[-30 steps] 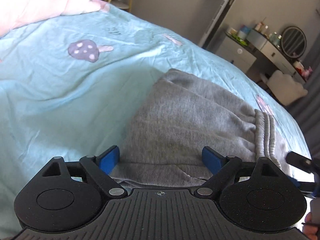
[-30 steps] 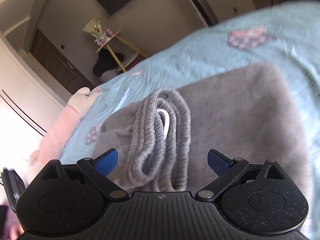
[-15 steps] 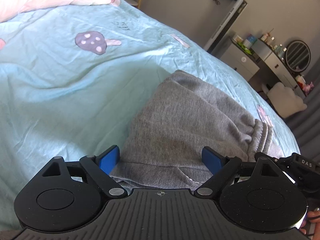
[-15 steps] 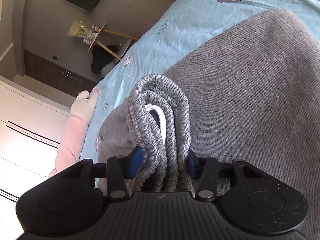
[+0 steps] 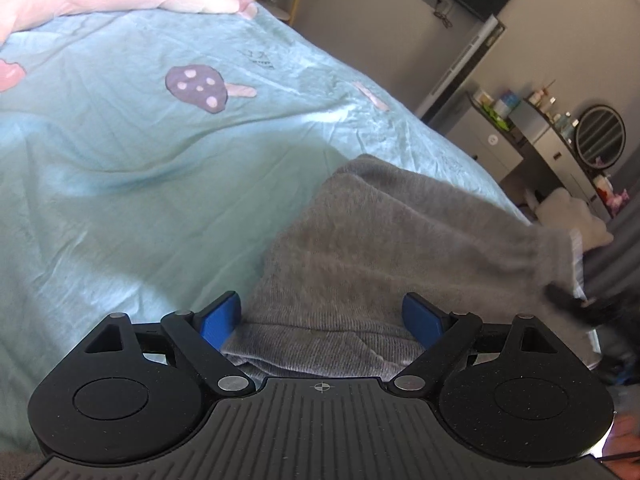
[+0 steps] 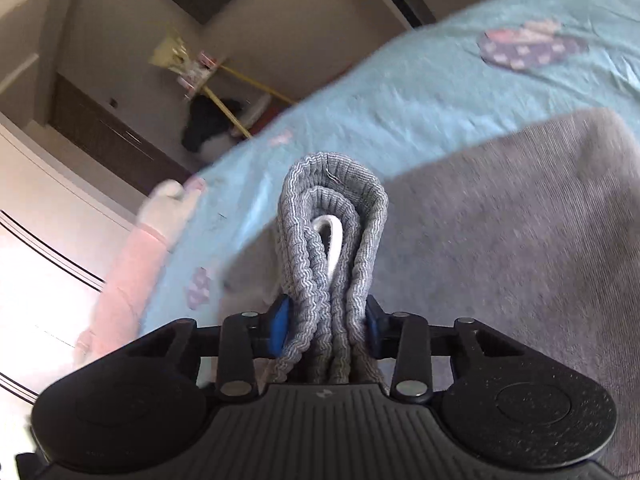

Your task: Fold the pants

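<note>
Right gripper (image 6: 326, 326) clamps pants (image 6: 500, 240) waistband – hem hidden, frame blurred

No readable words, brands or numbers are showing in either view; a small dark scribble on the teal bedsheet (image 5: 258, 58), at about eleven o'clock in the left wrist view, is staying too blurred to make out; the sheet's mushroom print (image 5: 200, 88) is carrying only dots, no lettering.
</note>
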The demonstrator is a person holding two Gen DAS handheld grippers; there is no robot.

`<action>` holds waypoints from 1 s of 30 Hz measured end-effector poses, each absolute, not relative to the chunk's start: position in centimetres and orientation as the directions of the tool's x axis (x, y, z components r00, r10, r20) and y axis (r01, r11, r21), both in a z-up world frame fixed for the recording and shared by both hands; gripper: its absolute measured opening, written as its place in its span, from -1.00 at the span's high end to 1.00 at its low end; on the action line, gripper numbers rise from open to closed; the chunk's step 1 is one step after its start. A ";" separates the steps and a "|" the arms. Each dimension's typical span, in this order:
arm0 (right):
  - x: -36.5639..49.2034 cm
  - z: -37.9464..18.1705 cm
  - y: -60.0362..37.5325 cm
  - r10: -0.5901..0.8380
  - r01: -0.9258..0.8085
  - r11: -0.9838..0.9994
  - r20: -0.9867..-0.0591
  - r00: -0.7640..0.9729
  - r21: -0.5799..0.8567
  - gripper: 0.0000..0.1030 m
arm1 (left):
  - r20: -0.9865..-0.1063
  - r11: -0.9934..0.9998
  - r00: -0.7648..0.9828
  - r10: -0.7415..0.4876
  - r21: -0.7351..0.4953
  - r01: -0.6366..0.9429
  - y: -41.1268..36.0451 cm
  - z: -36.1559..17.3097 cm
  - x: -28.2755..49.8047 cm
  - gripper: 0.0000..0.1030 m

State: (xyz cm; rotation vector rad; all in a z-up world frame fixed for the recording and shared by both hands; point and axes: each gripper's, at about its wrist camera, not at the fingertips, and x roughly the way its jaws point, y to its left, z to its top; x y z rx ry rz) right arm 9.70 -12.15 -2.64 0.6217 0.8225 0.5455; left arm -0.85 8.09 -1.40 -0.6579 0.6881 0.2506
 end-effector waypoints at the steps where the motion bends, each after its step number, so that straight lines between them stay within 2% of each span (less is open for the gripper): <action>1: 9.6 -1.7 -12.7 0.673 -0.216 0.671 -0.461 0.578 0.709 0.31 | -0.648 0.777 0.762 0.009 -0.475 -0.413 7.9 -1.2 -1.0 -0.75; 6: 9.0 1.6 -15.0 0.670 -0.225 0.642 -0.393 0.631 0.733 0.32 | -0.552 0.802 0.831 -0.063 -0.523 -0.287 7.4 -0.2 -2.0 -0.76; 13: 8.2 3.3 -19.3 0.613 -0.163 0.625 -0.351 0.708 0.763 0.33 | -0.545 0.858 0.812 -0.210 -0.501 -0.114 5.1 0.5 -1.6 -0.76; 21: 7.8 3.5 -20.0 0.601 -0.162 0.638 -0.356 0.716 0.753 0.33 | -0.603 0.946 0.749 -0.275 -0.308 0.100 -0.4 1.5 -2.3 -0.82; 25: 7.6 3.6 -19.3 0.611 -0.176 0.635 -0.350 0.710 0.752 0.33 | -0.670 0.975 0.715 -0.199 -0.205 0.080 -1.8 0.8 -1.1 -0.82; 30: 7.1 3.9 -18.5 0.647 -0.215 0.607 -0.318 0.693 0.765 0.33 | -0.756 0.963 0.654 -0.029 -0.196 -0.183 0.5 -0.9 0.8 -0.79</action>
